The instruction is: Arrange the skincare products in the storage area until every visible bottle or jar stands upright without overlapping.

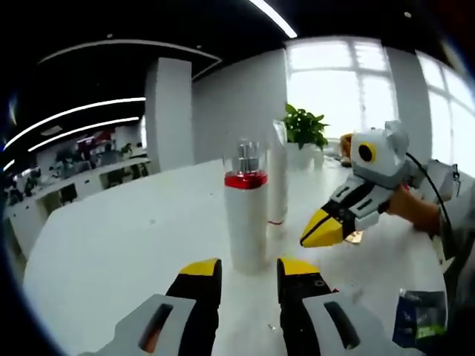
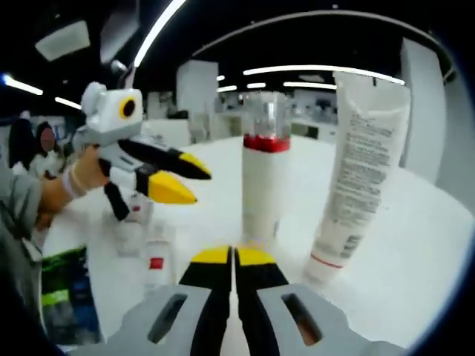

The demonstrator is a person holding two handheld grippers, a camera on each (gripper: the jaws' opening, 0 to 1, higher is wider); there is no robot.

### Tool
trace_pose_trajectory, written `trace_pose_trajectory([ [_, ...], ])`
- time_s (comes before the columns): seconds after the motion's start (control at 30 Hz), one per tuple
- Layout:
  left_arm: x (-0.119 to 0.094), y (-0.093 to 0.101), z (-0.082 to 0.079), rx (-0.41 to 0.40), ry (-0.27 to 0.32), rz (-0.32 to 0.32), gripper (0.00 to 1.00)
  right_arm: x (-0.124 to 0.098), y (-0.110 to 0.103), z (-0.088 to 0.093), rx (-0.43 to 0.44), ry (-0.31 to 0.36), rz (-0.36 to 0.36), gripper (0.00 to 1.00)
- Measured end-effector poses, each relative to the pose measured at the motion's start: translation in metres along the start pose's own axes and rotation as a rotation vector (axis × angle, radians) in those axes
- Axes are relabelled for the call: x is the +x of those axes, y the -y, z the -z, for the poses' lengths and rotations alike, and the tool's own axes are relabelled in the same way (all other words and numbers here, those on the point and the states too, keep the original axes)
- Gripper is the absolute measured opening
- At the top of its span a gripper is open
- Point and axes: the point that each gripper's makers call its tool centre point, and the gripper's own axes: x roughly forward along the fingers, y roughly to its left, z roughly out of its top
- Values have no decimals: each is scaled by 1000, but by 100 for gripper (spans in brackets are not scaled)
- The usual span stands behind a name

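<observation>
The bottle (image 1: 246, 215) (image 2: 263, 185), white with a red band and a clear cap, stands upright on the white desk (image 1: 111, 245) (image 2: 415, 252), well in from its edges. Just beside it the tube (image 1: 277, 174) (image 2: 355, 170) stands on its cap, white with a thin red line near the base and grey print on its side; the two are close but apart. The left hand-held gripper (image 1: 249, 268) (image 2: 178, 178) sits just in front of the bottle, its yellow-tipped jaws narrowly apart and holding nothing. The right hand-held gripper (image 2: 234, 256) (image 1: 325, 228) has its jaws pressed together, empty, pointing at the bottle's base. Toward the near desk edge stand a small clear bottle (image 2: 156, 259) with a red label and a dark green packet (image 2: 63, 293) (image 1: 419, 315). A potted plant (image 1: 304, 127) sits at the far edge by the window.
</observation>
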Motion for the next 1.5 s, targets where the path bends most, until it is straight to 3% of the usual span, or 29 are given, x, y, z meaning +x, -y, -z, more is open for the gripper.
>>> trace_pose_trajectory([
  [0.2,-47,12,-13,-6,97,-25,30,-23,-31,-16,-6,81,-33,0],
  [0.3,-67,20,-15,-25,155,-25,31,-36,-49,-20,47,137,-73,4],
  [0.5,-100,25,-15,-108,258,-40,34,-50,-61,-17,58,176,-73,16],
  [0.67,-125,15,-3,-193,337,-117,34,-55,-61,-14,50,200,-41,19],
  [0.8,-129,16,5,-205,341,-143,35,-48,-64,-13,41,184,-51,23],
  [0.93,-130,16,24,-206,310,-232,39,-28,-74,-8,-15,114,-108,28],
  [1.17,-132,23,46,-260,294,-252,40,-3,-74,1,-20,22,-173,28],
  [1.33,-134,23,59,-248,253,-307,42,17,-74,11,2,-37,-211,29],
  [1.5,-138,26,63,-231,240,-338,44,30,-70,14,-50,-95,-206,29],
])
